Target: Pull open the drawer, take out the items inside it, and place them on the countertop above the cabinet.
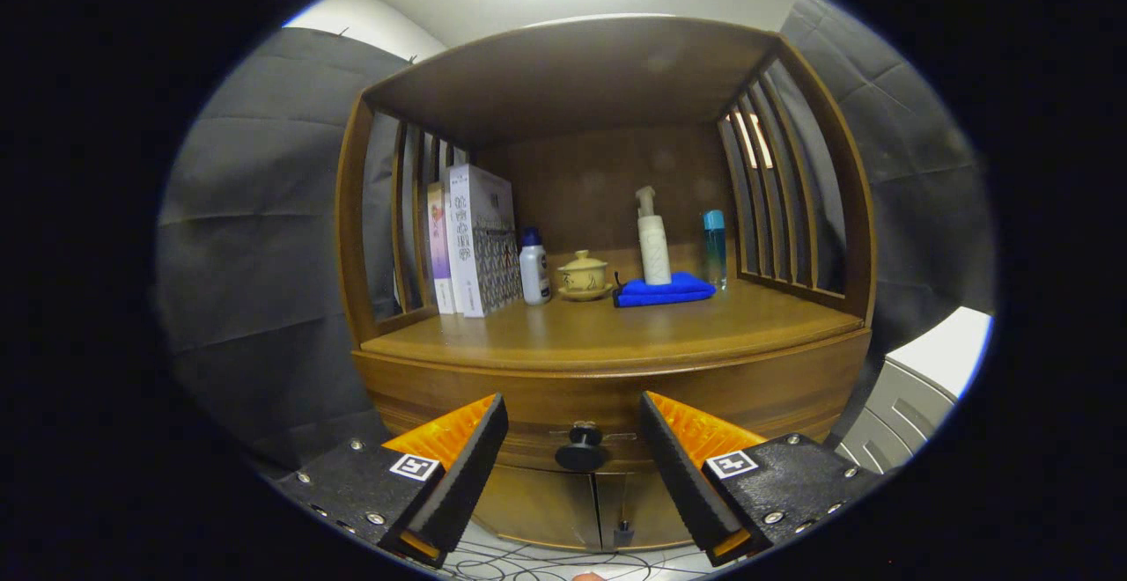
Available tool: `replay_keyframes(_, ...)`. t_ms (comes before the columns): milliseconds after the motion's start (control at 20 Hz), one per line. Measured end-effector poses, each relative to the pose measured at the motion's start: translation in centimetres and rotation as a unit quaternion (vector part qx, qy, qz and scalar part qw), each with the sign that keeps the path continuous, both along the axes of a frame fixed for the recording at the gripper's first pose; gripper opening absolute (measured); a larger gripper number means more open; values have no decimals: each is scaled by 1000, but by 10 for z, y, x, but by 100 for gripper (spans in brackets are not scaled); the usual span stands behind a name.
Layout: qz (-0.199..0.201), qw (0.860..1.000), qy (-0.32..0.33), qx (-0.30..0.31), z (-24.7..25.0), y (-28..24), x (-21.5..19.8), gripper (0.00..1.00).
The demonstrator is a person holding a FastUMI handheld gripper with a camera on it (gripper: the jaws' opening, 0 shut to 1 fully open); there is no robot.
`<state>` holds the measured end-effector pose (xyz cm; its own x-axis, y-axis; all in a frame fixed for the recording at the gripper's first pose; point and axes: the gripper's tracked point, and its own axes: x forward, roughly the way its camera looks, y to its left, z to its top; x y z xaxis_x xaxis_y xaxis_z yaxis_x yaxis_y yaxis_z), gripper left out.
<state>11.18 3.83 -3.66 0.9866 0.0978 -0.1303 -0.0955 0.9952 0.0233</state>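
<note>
Gripper fingers spread apart, holding nothing, straddling the drawer knob just ahead: alignment suits a pull. Drawer closed; contents hidden. Countertop carries books, 3 bottles, a lidded cup, a blue cloth.

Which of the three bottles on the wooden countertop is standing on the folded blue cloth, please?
The tall white pump bottle stands on the folded blue cloth. The small white bottle with a blue cap and the slim blue bottle rest directly on the wooden countertop.
</note>
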Motion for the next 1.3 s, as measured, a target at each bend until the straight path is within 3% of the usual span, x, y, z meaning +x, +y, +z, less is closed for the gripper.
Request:
replay_keyframes(300,-10,999,44,-10,-39,-8,22,93)
replay_keyframes(650,-8,995,92,38,-62,-4,31,67)
replay_keyframes(800,-10,994,99,49,-64,-1,32,50)
replay_keyframes(1000,-14,993,109,36,-66,0,31,40)
replay_keyframes(1300,-16,994,103,30,-65,-2,15,35)
